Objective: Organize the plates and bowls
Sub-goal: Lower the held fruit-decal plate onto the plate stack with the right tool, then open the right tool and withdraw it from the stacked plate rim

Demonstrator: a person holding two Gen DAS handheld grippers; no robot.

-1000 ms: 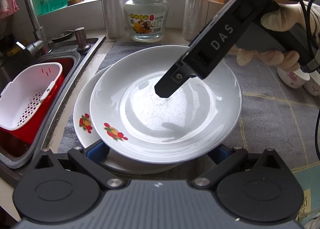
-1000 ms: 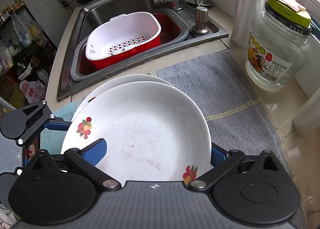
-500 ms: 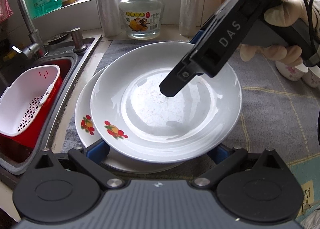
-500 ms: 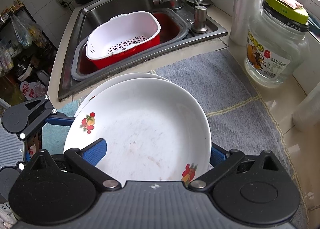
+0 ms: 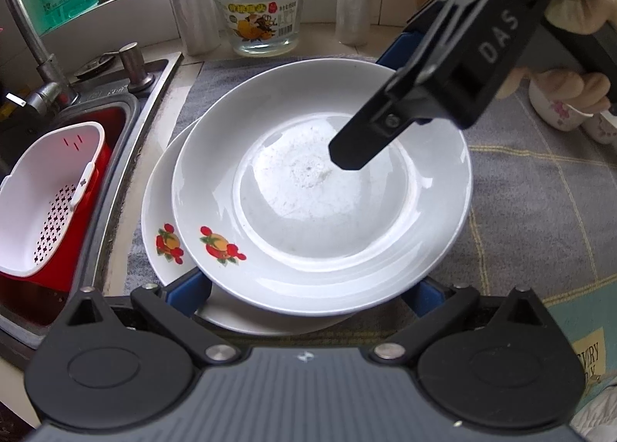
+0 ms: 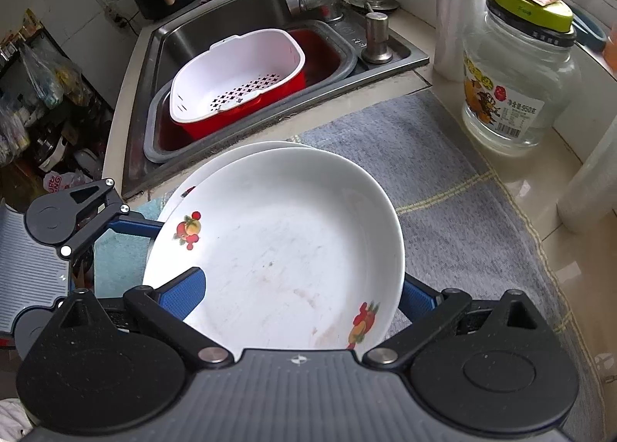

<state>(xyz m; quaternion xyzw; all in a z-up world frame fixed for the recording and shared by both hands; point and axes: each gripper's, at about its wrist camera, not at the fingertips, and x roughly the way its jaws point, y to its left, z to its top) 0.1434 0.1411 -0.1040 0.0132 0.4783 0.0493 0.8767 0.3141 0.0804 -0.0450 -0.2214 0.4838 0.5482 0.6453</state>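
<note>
Top plate (image 5: 322, 187): white, deep, fruit print on the rim. It sits on the lower plate (image 5: 162, 218), shifted right of it, so the lower one's left rim shows as a crescent. Both lie on the grey mat (image 5: 540, 218), just right of the sink (image 6: 216, 29).

Left gripper (image 5: 308, 289): your blue fingers (image 5: 189, 293) are spread wide. The top plate's near rim lies between them and hides their tips. From the left wrist view, you cannot tell whether either pad touches the rim.

Right gripper (image 6: 302, 297): your fingers are spread wide here too, one on each side of the top plate's rim on the side opposite the left gripper. The left pad (image 6: 185, 293) overlaps the rim's edge; the right one is mostly hidden behind the plate. You cannot tell whether there is contact. In the left wrist view this gripper's black arm hangs above the plate's well.

Other items:
- White colander (image 6: 235, 79) inside a red basin (image 6: 246, 114), in the sink.
- Glass jar (image 6: 516, 79) with green lid, far right on the counter.
- Small floral bowl (image 5: 559, 110), right of the plates, partly behind your gloved hand.
</note>
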